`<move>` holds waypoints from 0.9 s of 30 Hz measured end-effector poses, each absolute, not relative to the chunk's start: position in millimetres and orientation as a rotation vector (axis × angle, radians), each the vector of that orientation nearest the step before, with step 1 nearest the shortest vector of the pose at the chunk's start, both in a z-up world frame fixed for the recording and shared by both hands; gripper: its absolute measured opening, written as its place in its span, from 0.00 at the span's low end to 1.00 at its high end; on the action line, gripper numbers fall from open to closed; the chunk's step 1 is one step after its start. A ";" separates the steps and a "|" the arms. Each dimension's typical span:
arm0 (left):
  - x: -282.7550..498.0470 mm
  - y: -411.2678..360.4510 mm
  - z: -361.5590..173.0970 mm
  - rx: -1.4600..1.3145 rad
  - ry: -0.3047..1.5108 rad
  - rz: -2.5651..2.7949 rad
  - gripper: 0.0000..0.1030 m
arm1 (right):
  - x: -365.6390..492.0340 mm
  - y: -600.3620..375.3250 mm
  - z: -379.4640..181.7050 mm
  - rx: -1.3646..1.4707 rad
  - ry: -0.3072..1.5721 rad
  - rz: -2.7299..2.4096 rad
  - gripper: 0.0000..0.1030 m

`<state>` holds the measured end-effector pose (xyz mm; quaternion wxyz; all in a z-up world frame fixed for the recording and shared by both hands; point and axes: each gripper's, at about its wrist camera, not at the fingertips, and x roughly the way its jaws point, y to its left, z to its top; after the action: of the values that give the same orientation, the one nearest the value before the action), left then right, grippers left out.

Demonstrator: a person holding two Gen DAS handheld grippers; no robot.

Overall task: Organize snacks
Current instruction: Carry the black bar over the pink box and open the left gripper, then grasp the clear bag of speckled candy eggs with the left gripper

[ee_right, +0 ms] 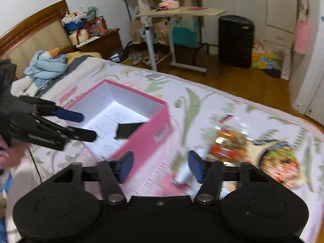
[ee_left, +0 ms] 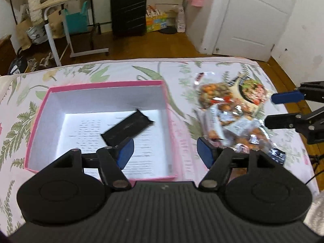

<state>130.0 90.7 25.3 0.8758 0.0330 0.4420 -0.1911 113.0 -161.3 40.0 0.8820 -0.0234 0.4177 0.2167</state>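
Snacks: pile of clear and foil packets [ee_left: 232, 113] on floral bedspread [ee_left: 121, 68], just right of pink box [ee_left: 36, 121]; blurred in both views, count unclear.
Handling: likely light, crinkly, slippery film; contents probably crushable. Best taken by a crimped seam or corner, not across the belly.
Pink box: open-topped, white inside, printed sheet on floor; one dark flat packet [ee_left: 127, 126] lying aslant in it, otherwise empty.
Left tool [ee_left: 165, 152]: released, jaws wide, nothing between; above box's near right corner, right pad touching or just over pile's near edge, cannot tell which.
Right tool [ee_right: 161, 167]: released, empty; between box wall and pile.
Progress: judged early, most snacks not yet boxed.
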 end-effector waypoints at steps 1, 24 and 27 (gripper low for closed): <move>126.0 83.9 28.7 0.069 0.926 -0.409 0.68 | 105.5 -170.0 41.8 -0.055 0.864 0.438 0.75; 104.2 -34.6 -82.1 -0.069 1.095 -0.485 0.68 | 107.0 -279.6 -98.5 -0.004 1.184 0.453 0.89; 107.4 -29.8 -100.4 -0.143 1.124 -0.484 0.68 | 111.0 -287.2 -106.1 0.072 1.197 0.455 0.90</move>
<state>107.4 -29.8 -100.4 0.8162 -0.0668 0.5271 -0.2269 111.0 -287.2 -106.1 0.8013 0.0337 0.5584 0.2121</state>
